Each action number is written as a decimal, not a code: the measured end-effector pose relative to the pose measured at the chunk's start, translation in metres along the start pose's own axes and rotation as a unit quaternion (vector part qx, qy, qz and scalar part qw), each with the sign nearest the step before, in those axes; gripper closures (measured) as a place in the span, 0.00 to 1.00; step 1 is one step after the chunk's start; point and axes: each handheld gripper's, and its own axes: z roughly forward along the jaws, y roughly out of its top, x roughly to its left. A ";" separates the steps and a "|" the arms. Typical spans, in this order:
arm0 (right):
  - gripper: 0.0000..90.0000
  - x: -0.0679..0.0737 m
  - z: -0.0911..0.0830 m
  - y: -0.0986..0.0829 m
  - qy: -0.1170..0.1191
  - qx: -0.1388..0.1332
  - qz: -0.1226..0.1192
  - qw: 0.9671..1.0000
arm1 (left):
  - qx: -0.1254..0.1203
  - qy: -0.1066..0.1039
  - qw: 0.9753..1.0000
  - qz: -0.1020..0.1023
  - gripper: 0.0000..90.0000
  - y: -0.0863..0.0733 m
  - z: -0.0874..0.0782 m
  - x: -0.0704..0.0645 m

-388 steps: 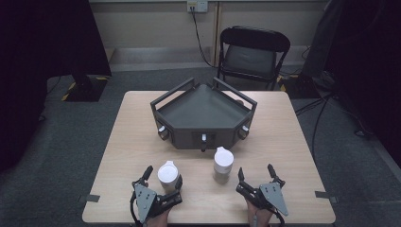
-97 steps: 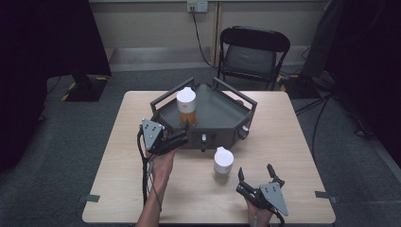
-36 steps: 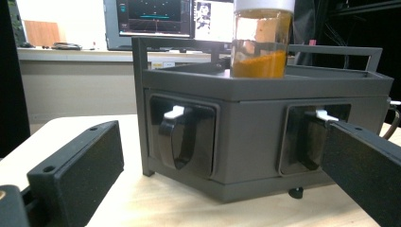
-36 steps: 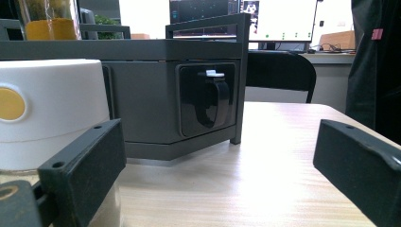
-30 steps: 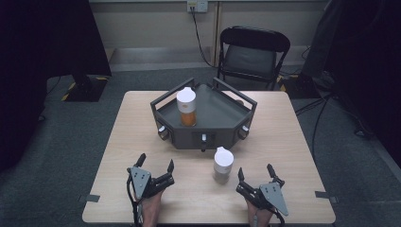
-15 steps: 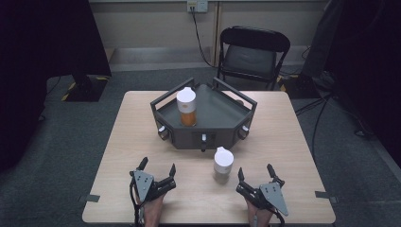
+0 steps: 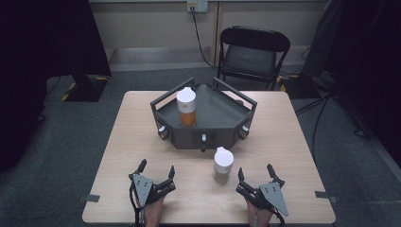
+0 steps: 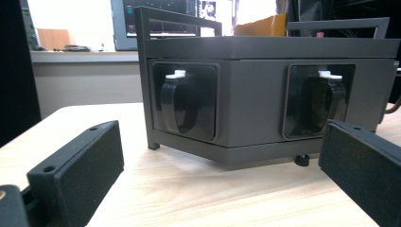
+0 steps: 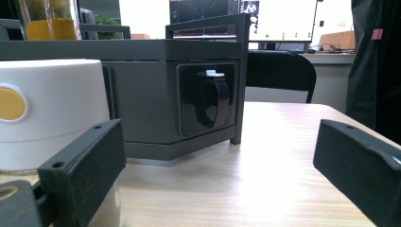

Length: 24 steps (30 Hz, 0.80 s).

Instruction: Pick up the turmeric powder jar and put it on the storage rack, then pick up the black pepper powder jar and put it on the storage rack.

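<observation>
Orange jar (image 7: 187, 107) in tray (image 7: 222, 111) | white-capped jar (image 7: 222, 164) on table (image 7: 283, 142)

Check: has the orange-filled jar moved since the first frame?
Yes. The orange-filled jar went from the table's near left, away from the person, onto the grey tray.

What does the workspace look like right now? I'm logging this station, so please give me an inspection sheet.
Surface: light wooden table, bare around the items.
Job's things: dark grey three-sided tray holds an orange-filled jar with white lid; a pale-filled jar with white lid stands on the table in front of it.
Clutter: nothing seen.
Grippers: left gripper and right gripper rest at the near edge, jaws open, holding nothing.
Cables: black cable from wall socket.
Surroundings: black folding chair, grey carpet.
</observation>
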 end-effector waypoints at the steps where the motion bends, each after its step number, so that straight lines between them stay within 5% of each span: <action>1: 0.02 0.000 0.000 0.000 0.000 0.000 0.000 1.000 | 0.000 0.000 1.000 0.000 0.00 0.000 0.000 0.000; 24: 0.03 -0.002 0.000 0.000 0.005 -0.001 0.000 1.000 | 0.000 0.006 1.000 0.000 0.00 0.000 0.000 -0.002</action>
